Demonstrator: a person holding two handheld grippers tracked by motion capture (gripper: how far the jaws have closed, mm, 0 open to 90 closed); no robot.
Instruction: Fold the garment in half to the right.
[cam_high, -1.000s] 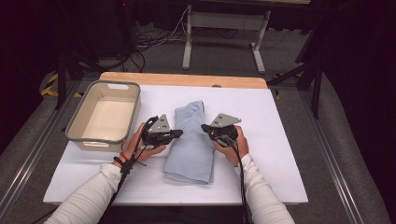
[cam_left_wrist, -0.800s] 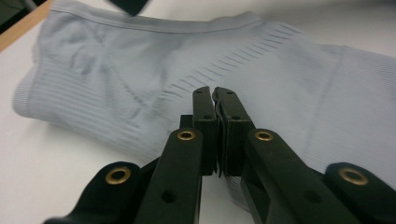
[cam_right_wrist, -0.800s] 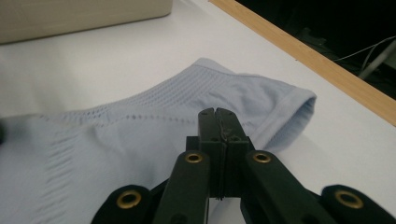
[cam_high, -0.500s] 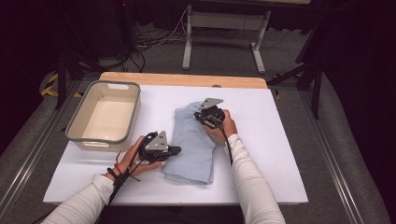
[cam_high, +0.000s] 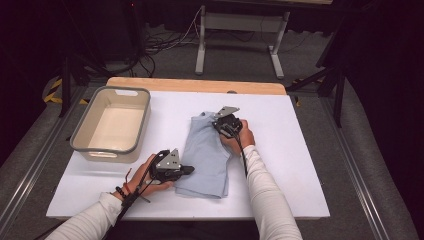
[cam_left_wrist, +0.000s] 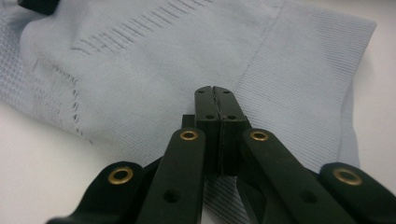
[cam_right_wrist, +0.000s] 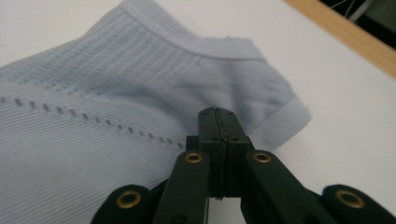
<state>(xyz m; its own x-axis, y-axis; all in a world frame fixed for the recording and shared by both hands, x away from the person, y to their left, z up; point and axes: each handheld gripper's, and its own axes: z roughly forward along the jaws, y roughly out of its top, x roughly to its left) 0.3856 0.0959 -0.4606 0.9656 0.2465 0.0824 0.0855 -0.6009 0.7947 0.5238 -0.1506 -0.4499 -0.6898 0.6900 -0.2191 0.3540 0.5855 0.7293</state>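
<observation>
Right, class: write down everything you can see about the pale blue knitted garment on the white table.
The pale blue ribbed knitted garment lies folded flat on the white table, right of the grey plastic tub. It has ribbed hems and rows of small openwork holes. The shut left claw rests at its near left edge, the shut right claw over its far corner; whether either pinches fabric is unclear.

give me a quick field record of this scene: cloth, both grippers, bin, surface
cloth: light blue knit garment, folded, flat on the table
left gripper: jaws shut, tips over the garment's near left edge; nothing visibly pinched
right gripper: jaws shut, at the garment's far end; no pinch visible
bin: beige tub, grey rim, nothing inside, left of the garment and apart from it
surface: white table top, wooden strip along the far edge
</observation>
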